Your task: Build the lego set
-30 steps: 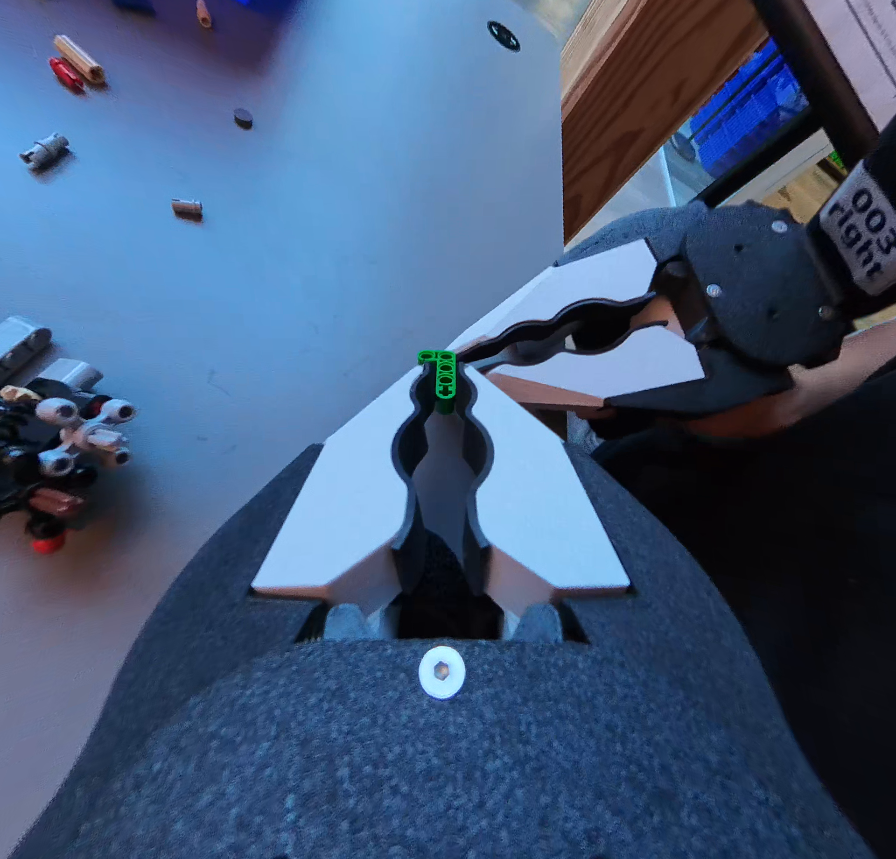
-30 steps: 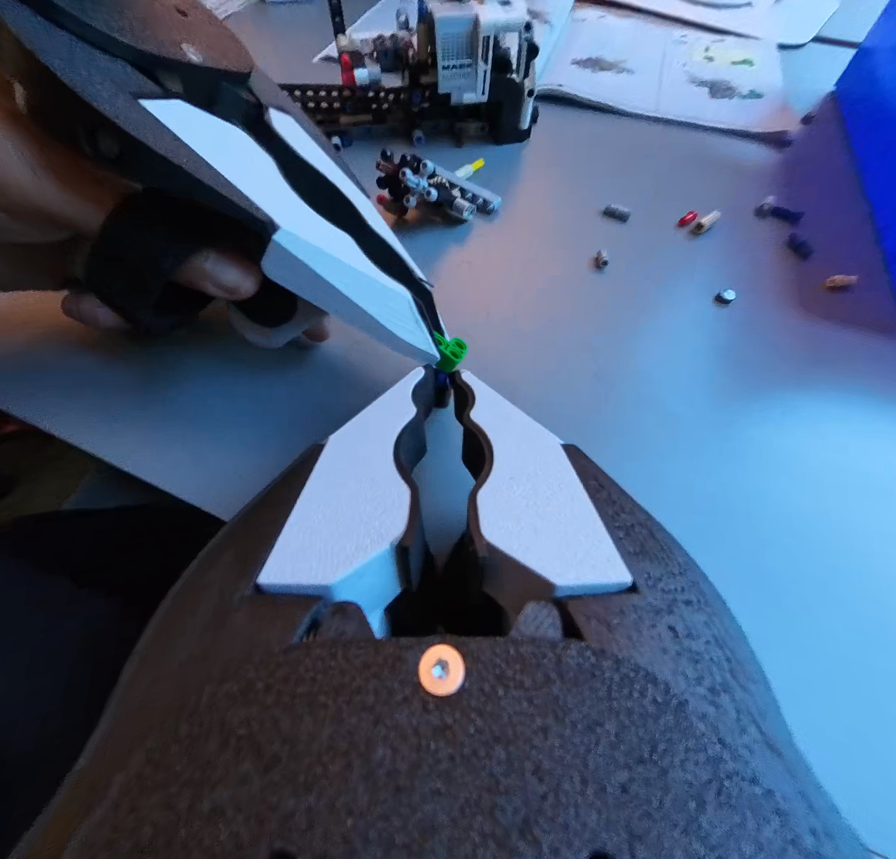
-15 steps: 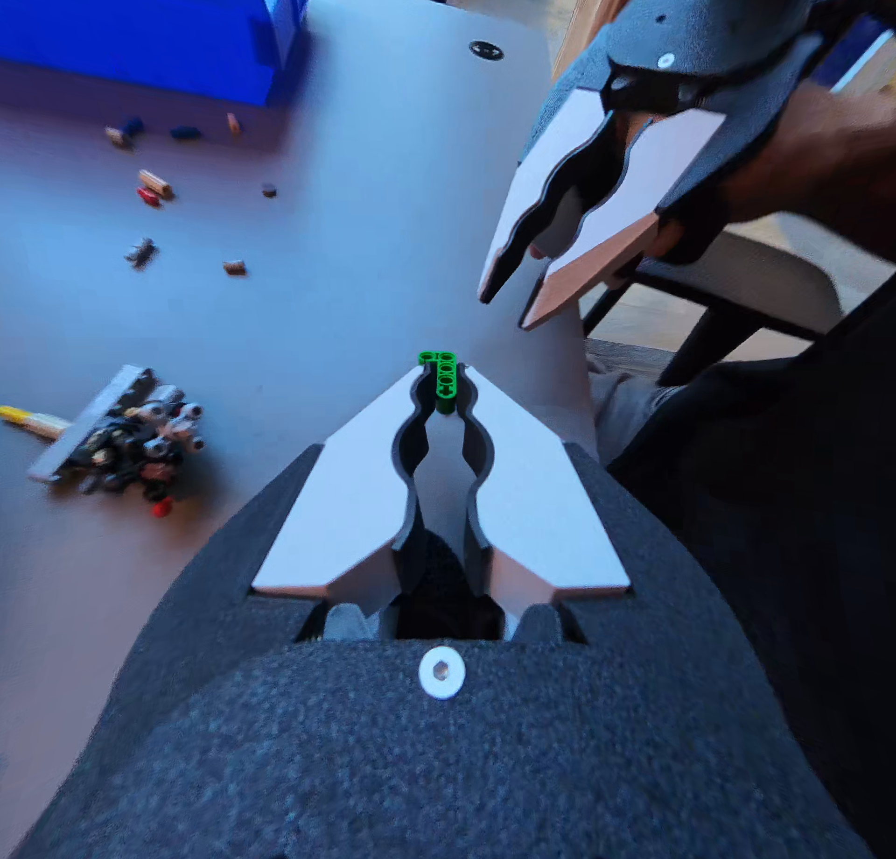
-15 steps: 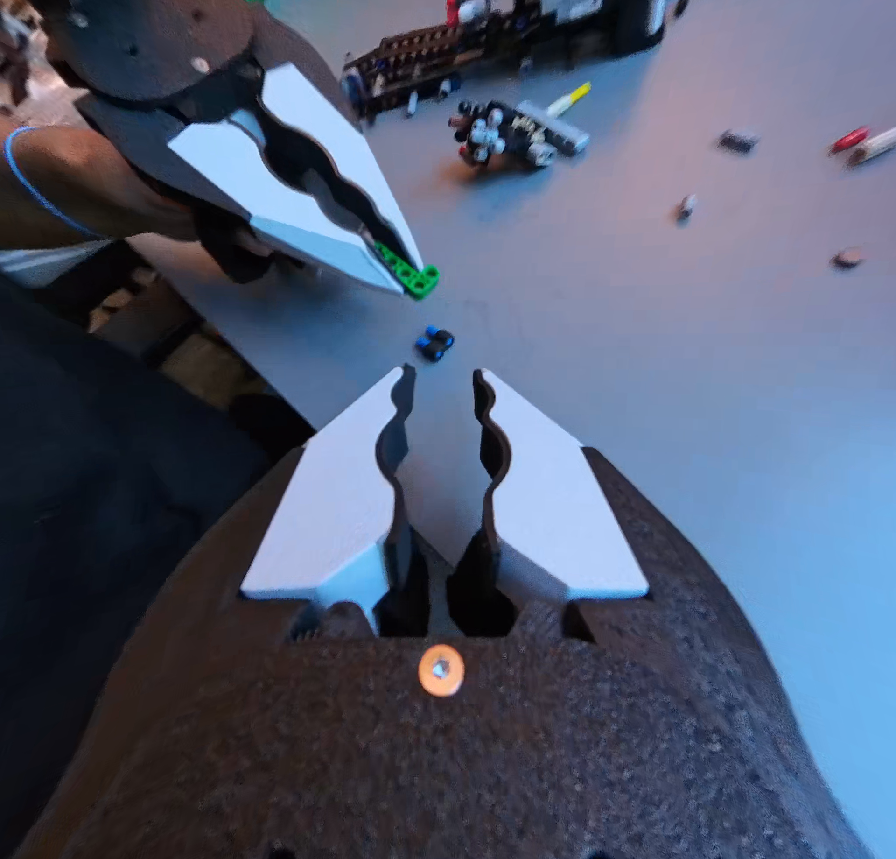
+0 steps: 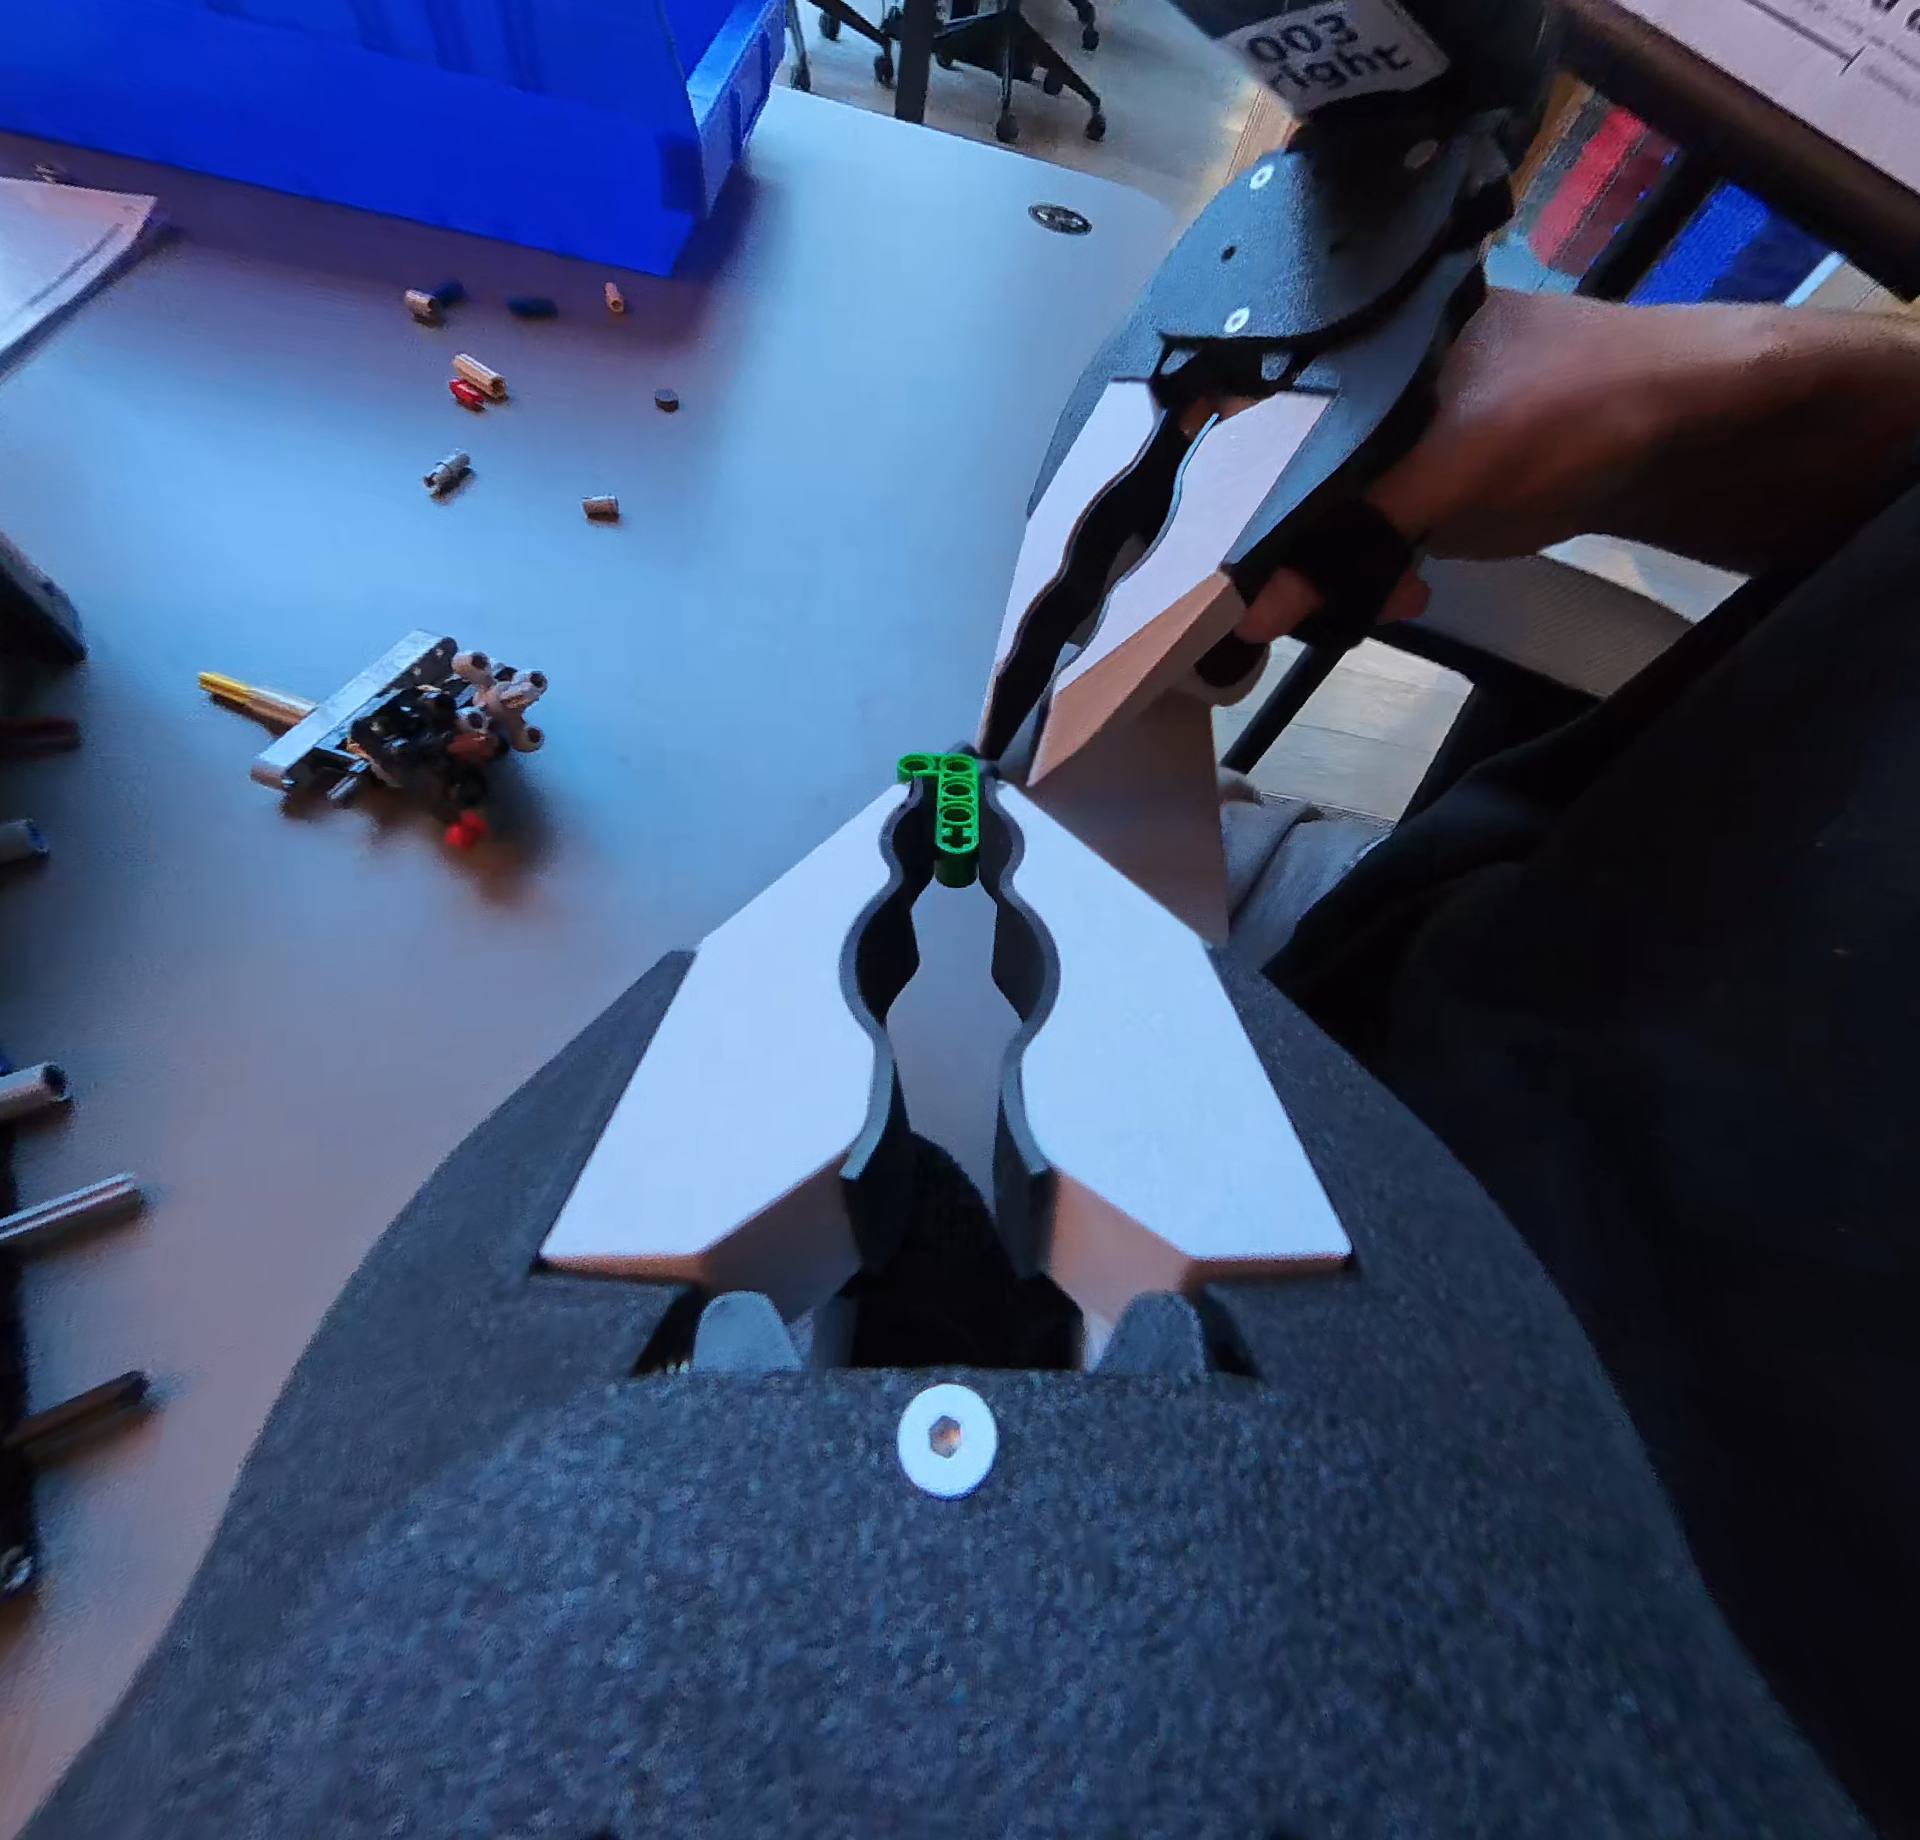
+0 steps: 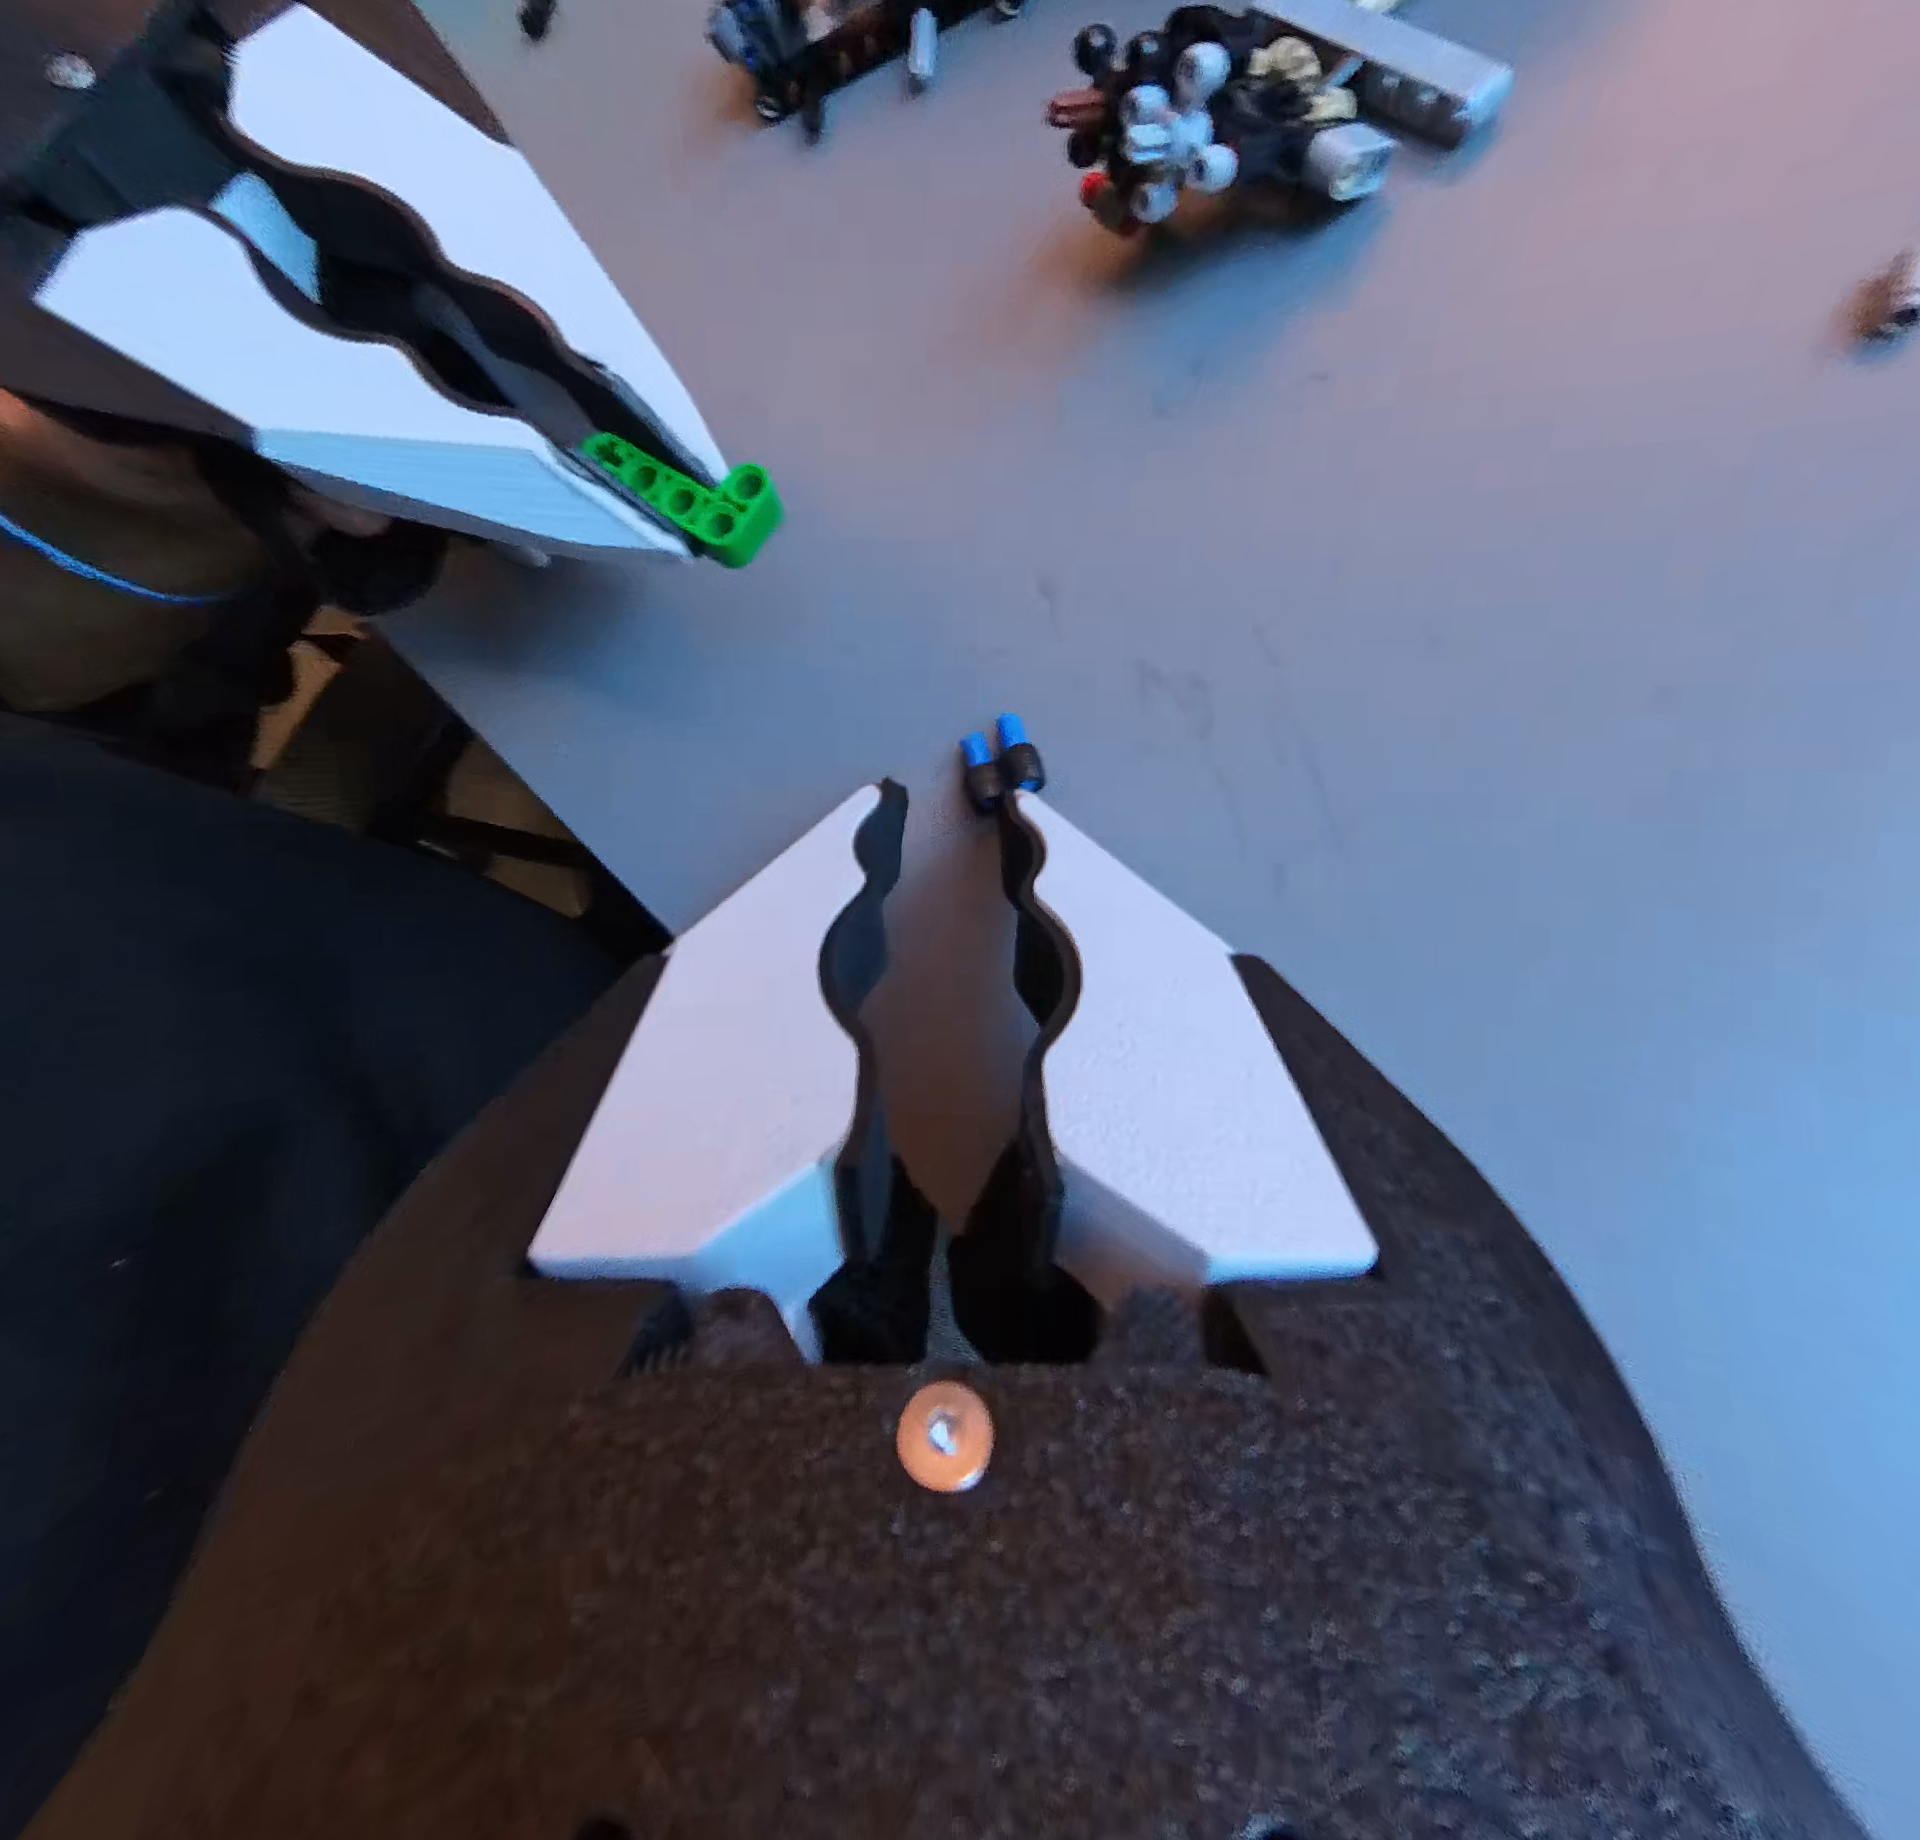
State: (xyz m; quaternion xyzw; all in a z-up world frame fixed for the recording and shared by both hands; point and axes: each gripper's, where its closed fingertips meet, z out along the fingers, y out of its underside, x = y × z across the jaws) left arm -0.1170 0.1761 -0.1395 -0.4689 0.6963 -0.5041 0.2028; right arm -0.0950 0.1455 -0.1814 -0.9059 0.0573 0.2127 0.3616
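My left gripper (image 5: pixel 951 782) is shut on a green L-shaped beam (image 5: pixel 954 808), held above the grey table (image 5: pixel 727 564). In the right wrist view the beam (image 6: pixel 717 512) sticks out of the left gripper's tips (image 6: pixel 696 523) at the upper left. My right gripper (image 6: pixel 951 803) is open and empty, low over the table. A small blue-and-black pin piece (image 6: pixel 997 762) lies on the table just past its right fingertip (image 6: pixel 1023 824). In the left wrist view the right gripper (image 5: pixel 1003 746) points down, its tips close beside the green beam.
A small grey-and-black sub-assembly (image 5: pixel 405 720) (image 6: pixel 1247 117) lies on the table. A larger dark build (image 6: pixel 862 14) sits farther back. Several loose pins (image 5: pixel 478 377) lie near a blue bin (image 5: pixel 364 55). The table edge (image 6: pixel 499 730) runs at my left. From the left gripper's tips to the larger dark build (image 6: pixel 862 14) is close to 15 cm.
My right gripper was shut on the blue pin against the green beam, then opened. The pin now lies on the table and the right gripper has come down close to it.
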